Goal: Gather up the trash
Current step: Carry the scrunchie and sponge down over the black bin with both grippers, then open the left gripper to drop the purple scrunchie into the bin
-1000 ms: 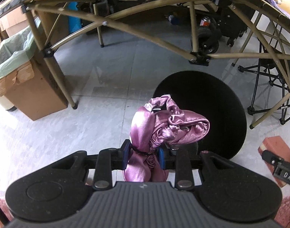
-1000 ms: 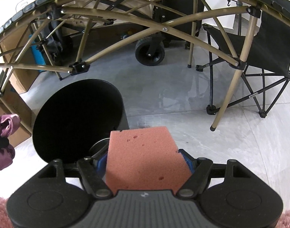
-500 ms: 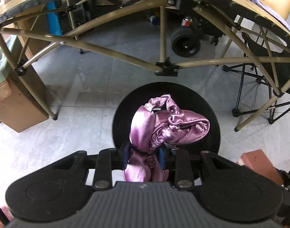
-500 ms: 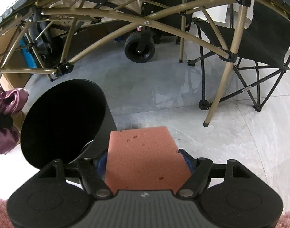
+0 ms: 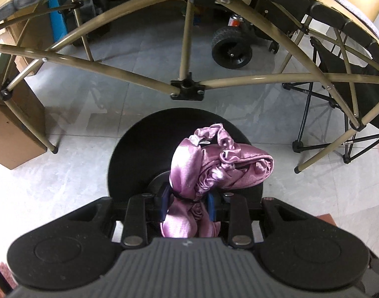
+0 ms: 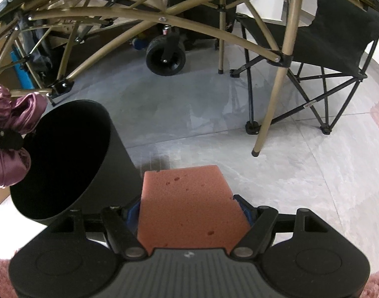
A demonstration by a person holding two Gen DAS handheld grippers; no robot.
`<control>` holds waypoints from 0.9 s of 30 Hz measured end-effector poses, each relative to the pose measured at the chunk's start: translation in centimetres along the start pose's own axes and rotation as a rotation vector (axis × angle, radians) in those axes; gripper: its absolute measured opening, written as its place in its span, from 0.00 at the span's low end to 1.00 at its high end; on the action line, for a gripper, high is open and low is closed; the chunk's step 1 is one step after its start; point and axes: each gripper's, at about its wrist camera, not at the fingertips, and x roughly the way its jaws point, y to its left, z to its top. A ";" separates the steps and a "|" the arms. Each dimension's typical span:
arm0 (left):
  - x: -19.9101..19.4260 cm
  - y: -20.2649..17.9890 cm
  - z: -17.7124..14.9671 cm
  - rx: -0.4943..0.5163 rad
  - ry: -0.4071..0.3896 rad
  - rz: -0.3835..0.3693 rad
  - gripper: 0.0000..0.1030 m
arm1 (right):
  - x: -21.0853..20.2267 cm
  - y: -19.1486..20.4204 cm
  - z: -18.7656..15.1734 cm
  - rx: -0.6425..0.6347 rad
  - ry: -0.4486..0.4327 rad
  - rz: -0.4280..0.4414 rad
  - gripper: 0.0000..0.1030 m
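My left gripper (image 5: 188, 202) is shut on a crumpled pink satin cloth (image 5: 214, 164), which hangs over the mouth of a black round bin (image 5: 139, 154) on the floor. In the right wrist view the same cloth (image 6: 13, 134) shows at the left edge, above the rim of the bin (image 6: 65, 159). My right gripper (image 6: 189, 211) is shut on a salmon-pink sponge block (image 6: 189, 208), held to the right of the bin and over the grey floor. The bin's inside is dark and I cannot see its contents.
A folding table's tan tube frame (image 5: 187, 84) arches over the bin. A black camping chair (image 6: 326, 44) stands to the right, a black wheel (image 6: 165, 58) behind. A cardboard box (image 5: 13, 134) sits at the left. Pink rug (image 6: 378, 285) borders the near edge.
The left gripper has carried the pink cloth sideways until the bin lies directly beneath it. The right gripper with the sponge shifted slightly; the bin now sits further left in its view.
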 end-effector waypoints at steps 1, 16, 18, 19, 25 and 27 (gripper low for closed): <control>0.2 -0.3 0.1 -0.001 0.004 -0.001 0.29 | 0.0 -0.1 0.0 0.004 0.000 -0.002 0.71; 5.0 -1.4 1.0 -0.062 0.116 0.075 0.29 | 0.4 -0.6 -0.2 0.005 0.021 -0.013 0.71; 5.1 -1.4 0.9 -0.063 0.120 0.072 0.29 | 0.5 -0.6 -0.2 0.003 0.022 -0.012 0.71; 5.1 -1.3 0.9 -0.069 0.123 0.068 0.29 | 0.5 -0.5 -0.2 0.003 0.023 -0.011 0.71; 4.9 -1.6 1.2 -0.050 0.122 0.079 0.71 | 0.5 -0.5 -0.2 0.000 0.022 -0.008 0.71; 4.7 -1.7 1.2 -0.055 0.124 0.090 1.00 | 0.5 -0.5 -0.2 0.000 0.022 -0.007 0.71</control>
